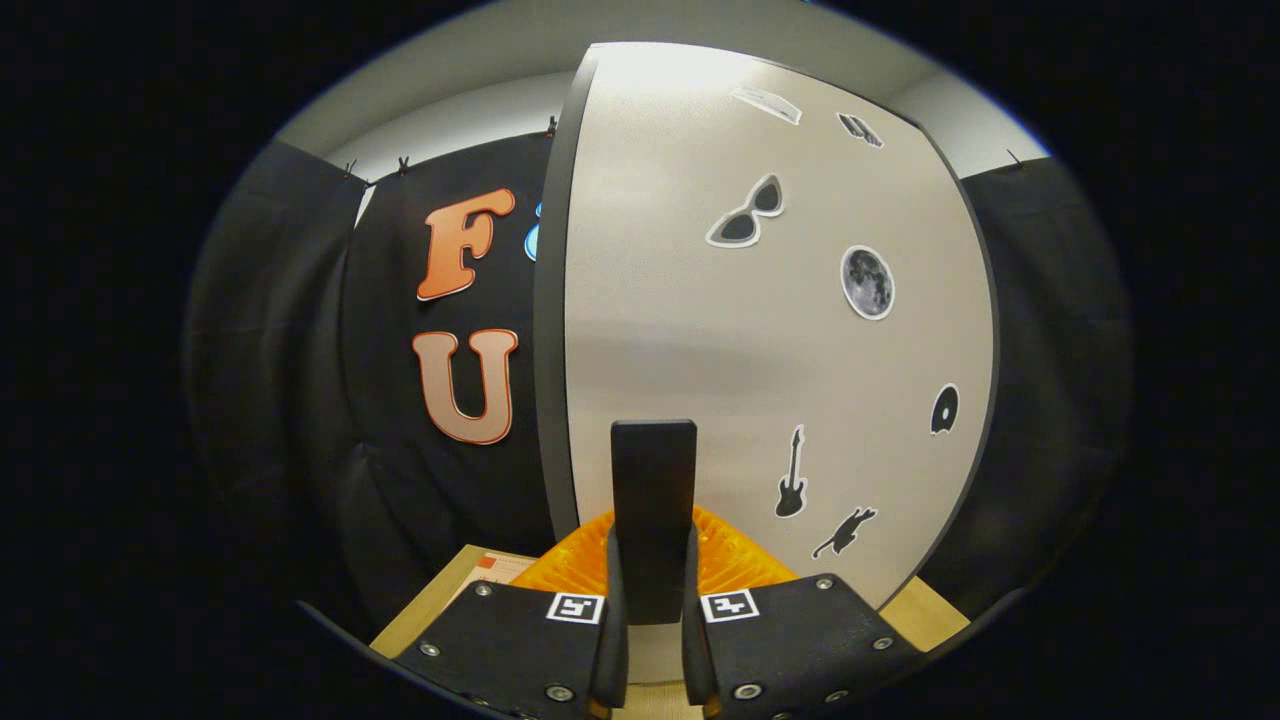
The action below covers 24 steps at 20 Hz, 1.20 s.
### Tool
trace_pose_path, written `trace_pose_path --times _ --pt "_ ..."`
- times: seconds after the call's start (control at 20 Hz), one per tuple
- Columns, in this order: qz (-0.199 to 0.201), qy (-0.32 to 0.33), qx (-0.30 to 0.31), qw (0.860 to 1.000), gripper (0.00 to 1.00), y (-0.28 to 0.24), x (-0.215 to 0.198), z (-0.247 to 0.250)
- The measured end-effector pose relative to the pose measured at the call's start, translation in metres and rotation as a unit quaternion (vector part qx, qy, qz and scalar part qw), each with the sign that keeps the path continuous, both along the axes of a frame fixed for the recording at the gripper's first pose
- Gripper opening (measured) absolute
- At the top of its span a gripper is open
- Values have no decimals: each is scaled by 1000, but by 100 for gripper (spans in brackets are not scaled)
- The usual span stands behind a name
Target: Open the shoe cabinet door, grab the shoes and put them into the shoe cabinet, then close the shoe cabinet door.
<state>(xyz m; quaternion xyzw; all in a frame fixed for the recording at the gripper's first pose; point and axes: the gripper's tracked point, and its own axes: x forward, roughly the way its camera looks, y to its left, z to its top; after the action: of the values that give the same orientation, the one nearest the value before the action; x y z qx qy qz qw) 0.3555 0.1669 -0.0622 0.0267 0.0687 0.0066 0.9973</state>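
Note:
The shoe cabinet door point(770, 330) is a pale grey panel with dark edges and several stickers: sunglasses, a moon, a guitar, a cat. It stands close in front of me. A black upright handle point(653, 490) sticks out from its lower middle. My gripper point(653, 610) is shut on this handle, one finger pressing on each side of its lower end. The door's dark left edge point(550, 330) faces me at a slight angle. I cannot tell how far the door stands from the cabinet body.
A light wooden surface point(430, 610) lies under the cabinet, with a white and red paper point(497, 570) on it left of the fingers. Black cloth walls point(300, 400) hang to the left and right of the door.

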Motion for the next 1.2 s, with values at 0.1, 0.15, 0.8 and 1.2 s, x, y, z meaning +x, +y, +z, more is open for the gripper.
trace_pose_path --times 0.1,0.15,0.8,1.2 --pt "-10 -1 10 1000 21 -4 -8 1" --pt "-14 -2 8 1000 20 -7 -13 2" --pt "-43 -12 25 999 19 -53 -81 10" --pt "-27 -20 38 999 18 -81 -102 10"
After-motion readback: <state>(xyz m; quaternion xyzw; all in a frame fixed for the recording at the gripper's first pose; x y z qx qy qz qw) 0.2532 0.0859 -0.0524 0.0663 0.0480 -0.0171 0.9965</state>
